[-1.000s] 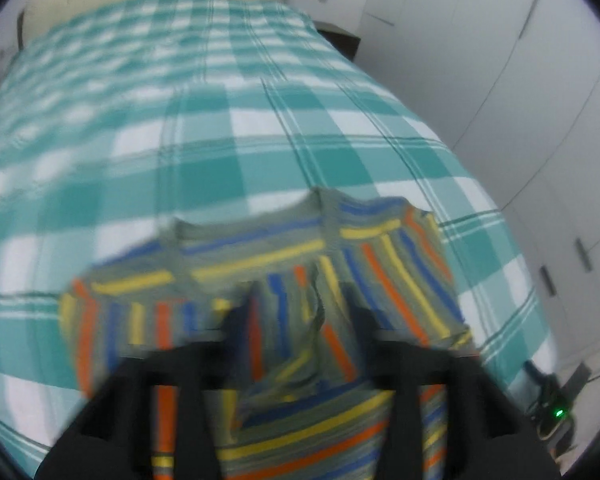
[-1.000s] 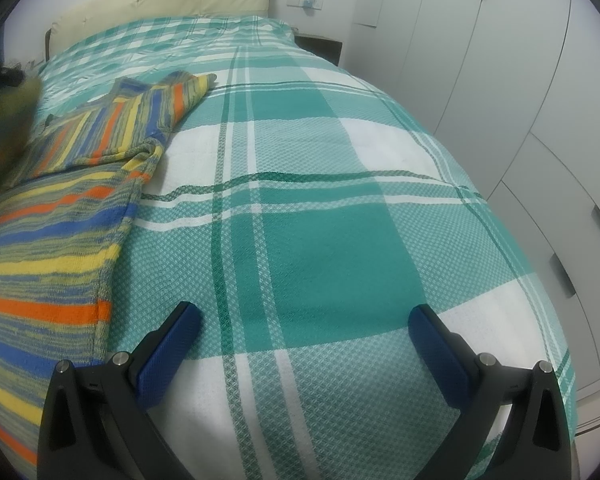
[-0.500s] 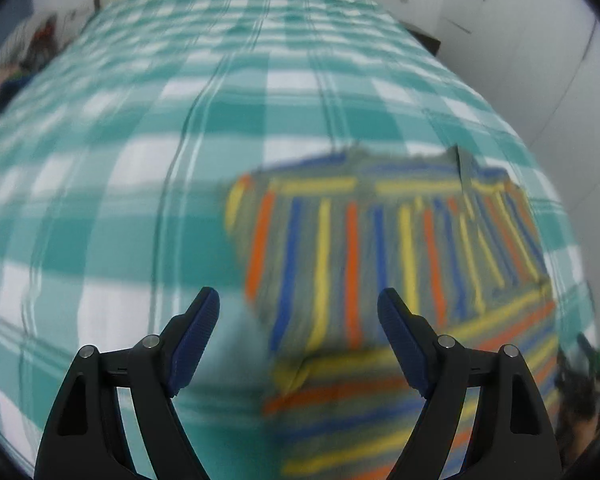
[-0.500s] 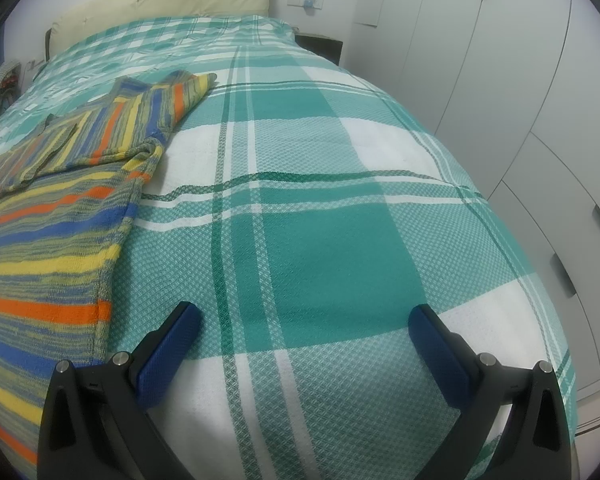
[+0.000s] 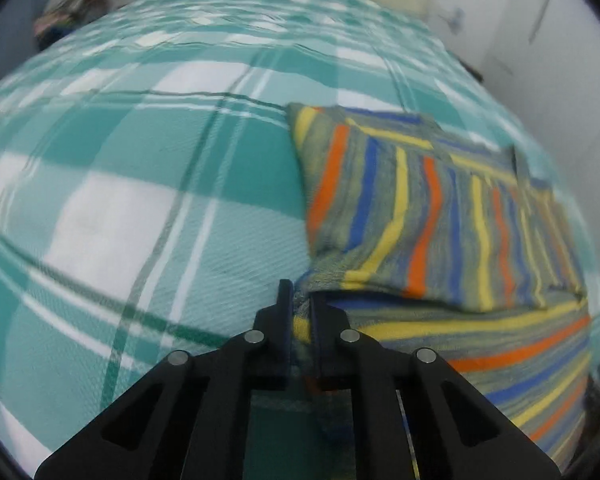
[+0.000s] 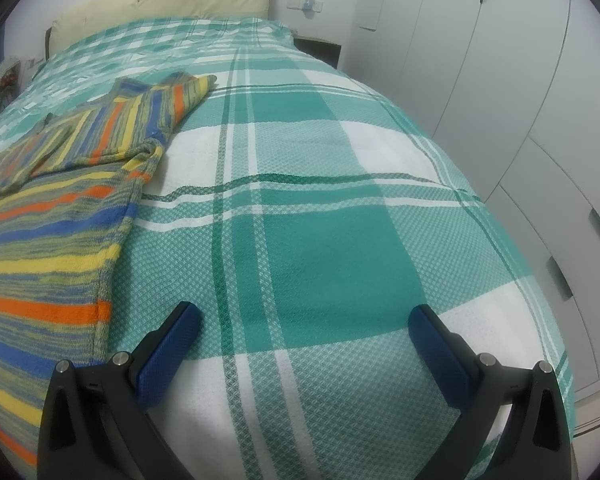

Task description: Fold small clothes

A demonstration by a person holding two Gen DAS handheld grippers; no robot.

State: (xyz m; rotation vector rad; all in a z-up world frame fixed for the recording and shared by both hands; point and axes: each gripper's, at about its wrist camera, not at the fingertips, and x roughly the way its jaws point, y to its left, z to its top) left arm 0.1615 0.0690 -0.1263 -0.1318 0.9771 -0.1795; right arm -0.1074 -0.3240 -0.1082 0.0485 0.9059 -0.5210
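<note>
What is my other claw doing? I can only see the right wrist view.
Observer: The left gripper is shut on the striped sweater, pinching its edge.
Child: Which bit?
Observer: The edge just under the folded-over sleeve, next to the bare checked bedspread.
Child: Is my right claw helping?
Observer: No. The right gripper is open over the bedspread, holding nothing.
</note>
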